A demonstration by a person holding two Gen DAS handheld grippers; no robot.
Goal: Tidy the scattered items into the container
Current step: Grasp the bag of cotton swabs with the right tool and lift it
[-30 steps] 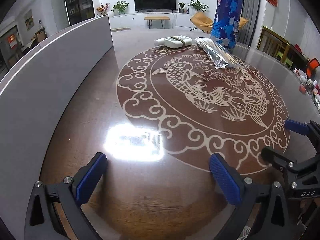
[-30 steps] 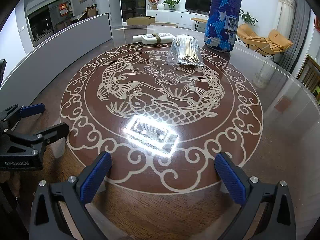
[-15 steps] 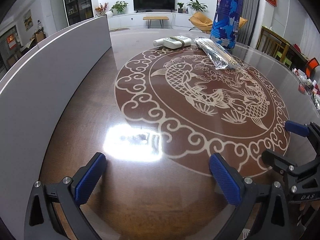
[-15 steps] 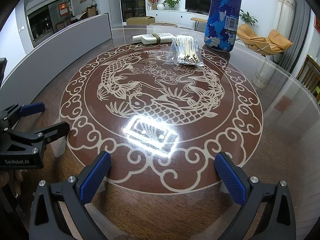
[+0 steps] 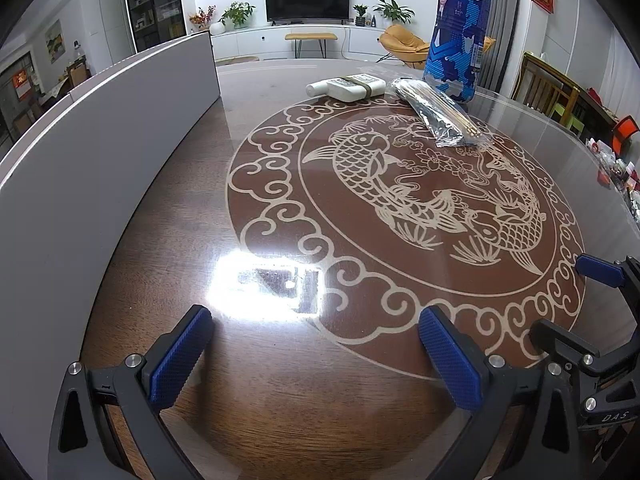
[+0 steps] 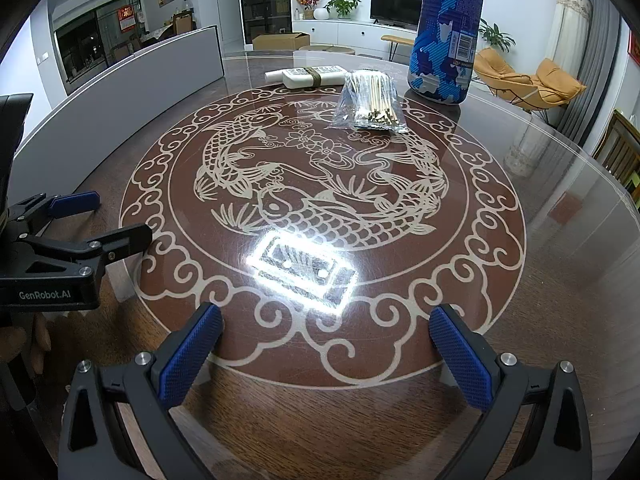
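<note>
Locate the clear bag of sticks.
The bag of sticks lies at the table's far side, between the white banded bundle on its left and the blue container on its right.

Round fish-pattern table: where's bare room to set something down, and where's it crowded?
Free: the fish medallion centre and the near wood rim beside both open grippers. Crowded: the far edge, where the white strapped remote bundle, clear cotton-swab bag and tall blue patterned container cluster.

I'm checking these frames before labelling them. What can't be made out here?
- Blue container: its top is cut off by the upper edge in both views, so whether it is open is unknown.
- White bundle: print too small to read in either view.
- Clear bag of sticks: count unclear, glare on the plastic.
- Table: near edge hidden behind both open tongs.
</note>
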